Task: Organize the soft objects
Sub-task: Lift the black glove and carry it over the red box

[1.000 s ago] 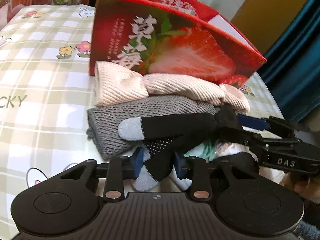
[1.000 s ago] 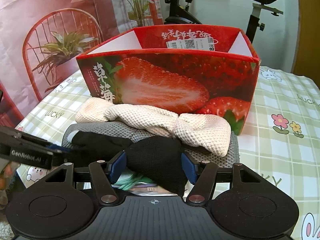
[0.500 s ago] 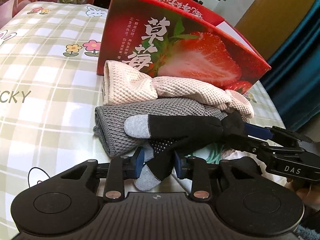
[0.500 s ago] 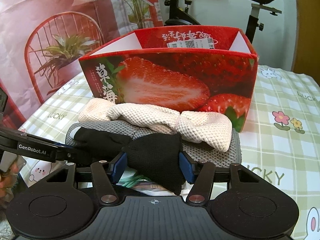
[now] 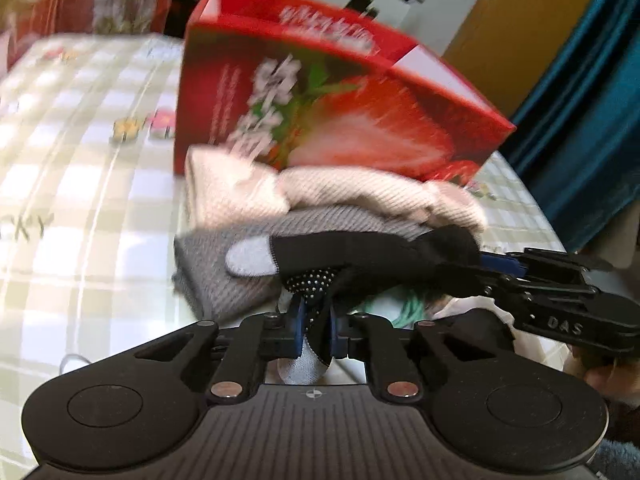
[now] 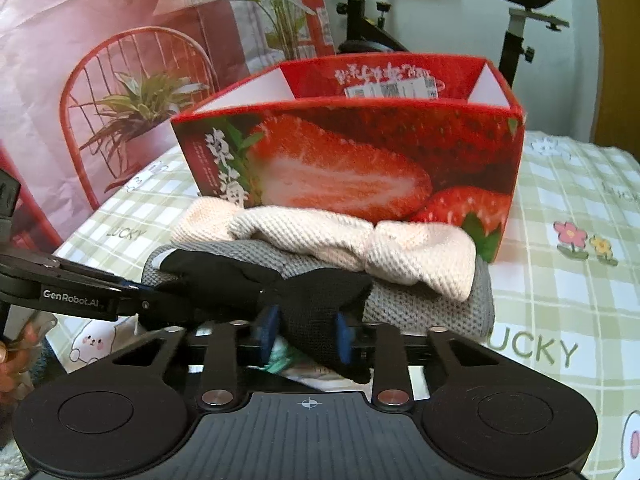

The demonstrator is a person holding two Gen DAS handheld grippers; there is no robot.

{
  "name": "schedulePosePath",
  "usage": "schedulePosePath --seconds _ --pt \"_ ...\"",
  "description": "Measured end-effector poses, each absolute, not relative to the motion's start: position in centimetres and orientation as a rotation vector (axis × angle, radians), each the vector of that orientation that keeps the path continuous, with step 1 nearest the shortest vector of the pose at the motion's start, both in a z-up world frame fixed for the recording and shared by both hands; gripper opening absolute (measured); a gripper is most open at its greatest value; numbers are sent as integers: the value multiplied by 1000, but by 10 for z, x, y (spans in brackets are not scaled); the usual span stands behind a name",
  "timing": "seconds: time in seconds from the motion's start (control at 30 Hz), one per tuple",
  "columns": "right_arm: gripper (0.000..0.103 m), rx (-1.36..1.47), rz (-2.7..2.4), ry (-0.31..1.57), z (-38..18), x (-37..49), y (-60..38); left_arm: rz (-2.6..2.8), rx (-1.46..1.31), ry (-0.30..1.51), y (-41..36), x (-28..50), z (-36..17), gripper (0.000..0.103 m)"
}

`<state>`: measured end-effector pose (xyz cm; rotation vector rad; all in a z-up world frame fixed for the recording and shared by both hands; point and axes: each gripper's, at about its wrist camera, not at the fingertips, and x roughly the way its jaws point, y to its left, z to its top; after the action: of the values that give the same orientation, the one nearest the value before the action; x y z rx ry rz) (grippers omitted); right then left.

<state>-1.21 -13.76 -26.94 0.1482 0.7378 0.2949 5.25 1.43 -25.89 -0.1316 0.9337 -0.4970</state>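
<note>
Now both have just closed on the black glove (image 5: 368, 256) — left gripper (image 5: 314, 330) at its fingers, right gripper (image 6: 306, 334) at its cuff.

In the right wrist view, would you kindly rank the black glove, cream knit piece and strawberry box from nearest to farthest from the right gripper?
1. Black glove, clamped in the right gripper.
2. Cream knit piece, just behind, atop the pile.
3. Strawberry box, at the back.

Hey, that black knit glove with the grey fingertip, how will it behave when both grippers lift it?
The black knit glove will probably sag between the left gripper and right gripper, since it already bunches at the pads. Its dotted palm likely resists slipping. It looks light.
</note>
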Motion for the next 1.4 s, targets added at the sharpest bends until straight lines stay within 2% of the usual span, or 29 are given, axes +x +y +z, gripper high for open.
schedulePosePath --seconds 0.4,0.63,0.97,1.4 --pt "17 154 349 562 -212 -14 -142 -503 -80 669 24 42 -191 12" --pt "17 128 363 466 -168 13 -148 -512 -64 563 21 70 -145 12" --pt "17 104 329 460 -146 85 -157 -498 -64 593 16 149 -135 12" --pt "17 90 248 592 -165 189 -184 -475 -104 692 -7 247 -161 13"
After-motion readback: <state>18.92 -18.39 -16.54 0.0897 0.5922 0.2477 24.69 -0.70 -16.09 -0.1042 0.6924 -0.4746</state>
